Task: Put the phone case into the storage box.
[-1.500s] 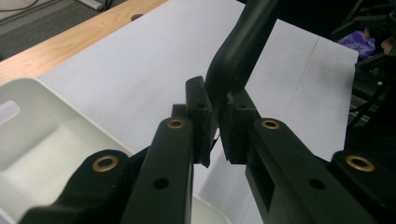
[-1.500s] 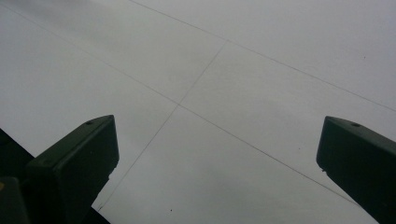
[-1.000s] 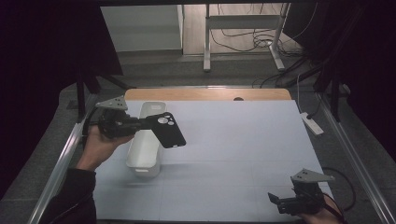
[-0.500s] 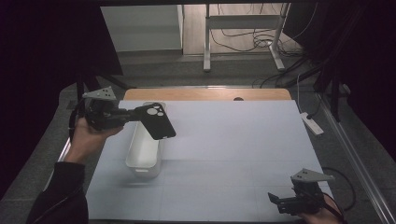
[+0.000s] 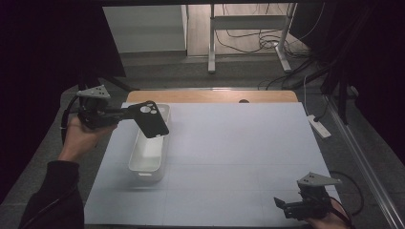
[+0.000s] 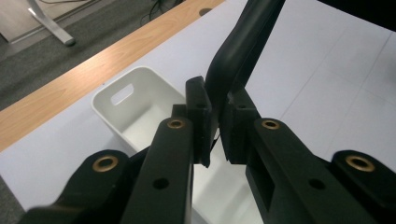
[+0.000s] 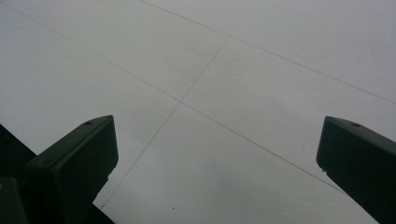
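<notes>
Black phone case [image 5: 152, 120], clamped by one edge in the left tool [image 5: 125, 113], hangs tilted above the far end of the white bin [image 5: 149, 153], apparently for dropping in. Right tool [image 5: 286, 208], jaws wide apart and empty, idles at the bench [image 5: 239, 157] near corner.

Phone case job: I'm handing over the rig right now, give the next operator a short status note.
Left gripper: shut on the black phone case, held in the air above the far end of the white bin.
Right gripper: open, holding nothing, low at the near right corner of the white table cover.
Done: the case is gripped by one edge and off the table.
Left: probably lower it into the bin and release; the bin looks empty.
</notes>
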